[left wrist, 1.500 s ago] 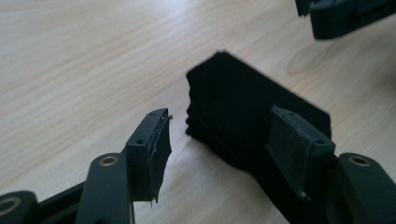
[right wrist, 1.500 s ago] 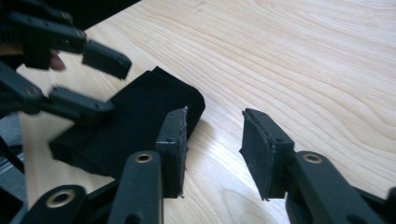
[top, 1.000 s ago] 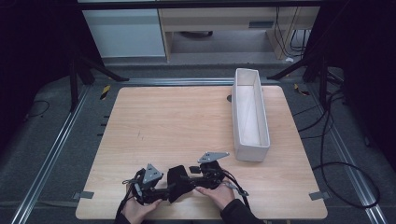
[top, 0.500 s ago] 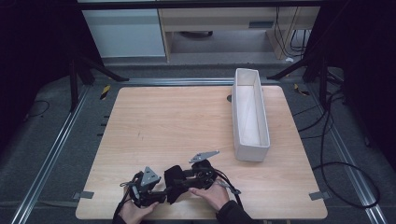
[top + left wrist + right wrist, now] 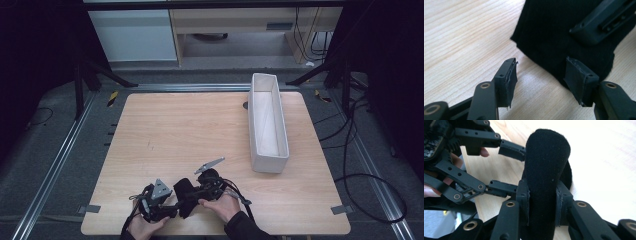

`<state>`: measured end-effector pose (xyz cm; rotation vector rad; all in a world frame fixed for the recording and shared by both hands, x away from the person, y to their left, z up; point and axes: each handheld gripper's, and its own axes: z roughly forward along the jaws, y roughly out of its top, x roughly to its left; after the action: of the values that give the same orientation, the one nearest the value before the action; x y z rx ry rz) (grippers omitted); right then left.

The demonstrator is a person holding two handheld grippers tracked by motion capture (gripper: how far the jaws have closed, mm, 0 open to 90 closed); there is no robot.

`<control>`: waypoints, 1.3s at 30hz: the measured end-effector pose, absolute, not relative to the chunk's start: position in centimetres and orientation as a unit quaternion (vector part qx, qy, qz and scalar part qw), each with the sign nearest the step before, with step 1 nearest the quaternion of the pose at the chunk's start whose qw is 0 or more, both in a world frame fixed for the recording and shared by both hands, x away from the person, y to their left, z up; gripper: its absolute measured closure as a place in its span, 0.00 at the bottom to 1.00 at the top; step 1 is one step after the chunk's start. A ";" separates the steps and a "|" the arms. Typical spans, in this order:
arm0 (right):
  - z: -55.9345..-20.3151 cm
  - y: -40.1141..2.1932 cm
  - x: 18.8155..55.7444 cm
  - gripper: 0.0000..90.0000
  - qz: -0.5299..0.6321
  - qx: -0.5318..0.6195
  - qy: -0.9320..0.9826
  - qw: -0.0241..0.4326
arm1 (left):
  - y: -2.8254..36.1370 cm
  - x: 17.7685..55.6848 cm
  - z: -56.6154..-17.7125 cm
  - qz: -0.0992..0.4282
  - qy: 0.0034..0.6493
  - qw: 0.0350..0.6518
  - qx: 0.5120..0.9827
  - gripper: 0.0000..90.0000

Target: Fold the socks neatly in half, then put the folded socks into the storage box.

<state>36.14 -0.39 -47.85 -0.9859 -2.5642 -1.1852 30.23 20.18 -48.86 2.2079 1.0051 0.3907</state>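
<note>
While the R gripper is pinching the black cloth, having just been closing on it, I'm bringing the spread L gripper to its edge, next needing a 2nd pinch.

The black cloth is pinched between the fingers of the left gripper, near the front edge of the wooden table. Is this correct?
Not quite: the black cloth is pinched by the right gripper, whose fingers have just been closing on it, as the right gripper view shows. The left gripper stands open beside it. It does lie near the front edge of the wooden table.
</note>
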 end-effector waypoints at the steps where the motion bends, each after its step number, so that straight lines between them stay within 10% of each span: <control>1: -47.5 -0.6 36.2 0.79 -0.402 -0.323 -0.854 0.067 | 20.2 30.2 -48.9 0.150 0.387 0.339 0.844 0.46; 39: -35.1 -11.4 40.1 0.78 -0.481 -0.251 -0.833 -0.110 | 24.7 33.5 -48.5 0.207 0.456 0.339 0.797 0.44</control>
<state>40.14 -11.41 -35.08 -0.8491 -2.8173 -1.6274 33.47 24.69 -48.48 2.0739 1.1860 0.5385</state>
